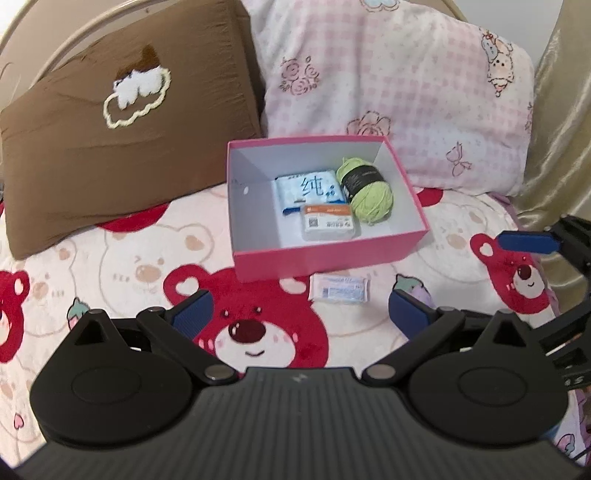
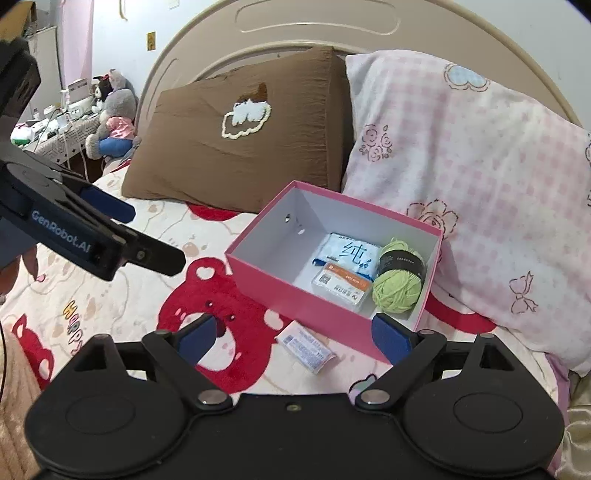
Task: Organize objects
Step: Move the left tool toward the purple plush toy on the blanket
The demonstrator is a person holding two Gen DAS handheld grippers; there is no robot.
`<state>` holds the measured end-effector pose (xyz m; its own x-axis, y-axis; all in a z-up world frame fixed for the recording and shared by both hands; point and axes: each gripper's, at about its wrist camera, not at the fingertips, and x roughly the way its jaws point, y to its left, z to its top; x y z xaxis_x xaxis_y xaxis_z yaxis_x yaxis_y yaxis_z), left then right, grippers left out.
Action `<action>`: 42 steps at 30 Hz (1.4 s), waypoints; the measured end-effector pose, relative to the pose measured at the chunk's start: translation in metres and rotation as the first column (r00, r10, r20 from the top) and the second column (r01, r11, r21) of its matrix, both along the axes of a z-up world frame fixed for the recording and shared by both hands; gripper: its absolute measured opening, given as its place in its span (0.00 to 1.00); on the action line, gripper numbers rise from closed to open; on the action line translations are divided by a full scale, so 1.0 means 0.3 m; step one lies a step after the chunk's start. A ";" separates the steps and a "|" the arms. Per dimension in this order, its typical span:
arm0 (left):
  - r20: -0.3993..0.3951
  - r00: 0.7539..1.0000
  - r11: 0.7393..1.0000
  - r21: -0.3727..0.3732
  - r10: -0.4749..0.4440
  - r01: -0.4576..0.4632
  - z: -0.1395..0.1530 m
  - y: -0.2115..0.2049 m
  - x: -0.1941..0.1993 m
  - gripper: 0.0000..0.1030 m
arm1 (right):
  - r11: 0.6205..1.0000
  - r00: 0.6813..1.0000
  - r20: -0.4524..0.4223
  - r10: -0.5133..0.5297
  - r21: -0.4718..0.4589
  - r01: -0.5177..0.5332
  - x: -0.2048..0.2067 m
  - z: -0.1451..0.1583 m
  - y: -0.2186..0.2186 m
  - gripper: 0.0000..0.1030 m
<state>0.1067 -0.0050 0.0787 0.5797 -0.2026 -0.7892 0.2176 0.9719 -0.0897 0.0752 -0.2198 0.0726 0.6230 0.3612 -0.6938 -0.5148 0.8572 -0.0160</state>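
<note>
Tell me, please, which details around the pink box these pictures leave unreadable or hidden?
- Small packet: print too blurred to read in the left wrist view.
- Same packet: print too small in the right wrist view.
- Wipes pack: near end covered by the clear case.
- Pink box: near corner hidden behind a right claw finger.

Bed with curved beige headboard [image 2: 317,26] and bear-print blanket [image 2: 122,295]. Brown pillow [image 2: 236,166] and pink floral pillow [image 2: 461,184] lean side by side against the headboard. Pale wall [image 2: 122,40] behind; cluttered side table [image 2: 55,133] with plush toys [image 2: 114,110] at far left. Gold curtain [image 1: 557,129] at right.
</note>
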 end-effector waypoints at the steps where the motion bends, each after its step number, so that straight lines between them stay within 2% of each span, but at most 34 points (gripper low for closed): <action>1: -0.004 1.000 1.000 -0.005 0.003 -0.003 -0.006 0.004 -0.015 1.00 | 1.000 1.000 0.000 0.002 -0.001 -0.002 -0.012 0.002 -0.001 0.91; 9: -0.015 1.000 1.000 -0.022 0.005 -0.005 -0.034 0.000 -0.100 1.00 | 0.999 1.000 0.003 0.030 -0.045 -0.030 -0.101 -0.016 -0.013 0.91; 18: -0.070 0.995 0.998 -0.019 -0.067 0.066 -0.080 -0.058 -0.145 1.00 | 0.997 0.997 -0.061 0.047 -0.065 -0.051 -0.166 -0.072 -0.054 0.90; 28: -0.099 0.987 0.991 0.022 -0.128 0.130 -0.150 -0.119 -0.174 0.99 | 0.994 0.990 -0.128 0.061 -0.084 -0.072 -0.201 -0.146 -0.076 0.90; 30: -0.113 0.983 0.989 0.002 -0.145 0.146 -0.171 -0.128 -0.174 0.99 | 0.995 0.989 -0.131 0.067 -0.061 -0.076 -0.201 -0.161 -0.085 0.90; 33: -0.131 0.984 0.993 -0.036 -0.120 0.117 -0.208 -0.134 -0.170 0.99 | 0.993 0.985 -0.125 0.119 0.037 -0.115 -0.208 -0.180 -0.110 0.90; 38: -0.123 0.985 0.992 -0.059 -0.120 0.113 -0.272 -0.169 -0.167 0.97 | 0.995 0.990 -0.094 0.100 0.021 -0.099 -0.209 -0.245 -0.124 0.90; 42: -0.105 0.993 0.997 -0.065 -0.055 0.048 -0.332 -0.193 -0.156 0.98 | 0.997 0.994 -0.088 0.069 0.050 -0.064 -0.195 -0.339 -0.158 0.90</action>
<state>0.0598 -0.0630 -0.0210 0.4805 -0.2810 -0.8307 0.2531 0.9514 -0.1755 0.0167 -0.2673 -0.0290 0.5325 0.4332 -0.7272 -0.5682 0.8197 0.0723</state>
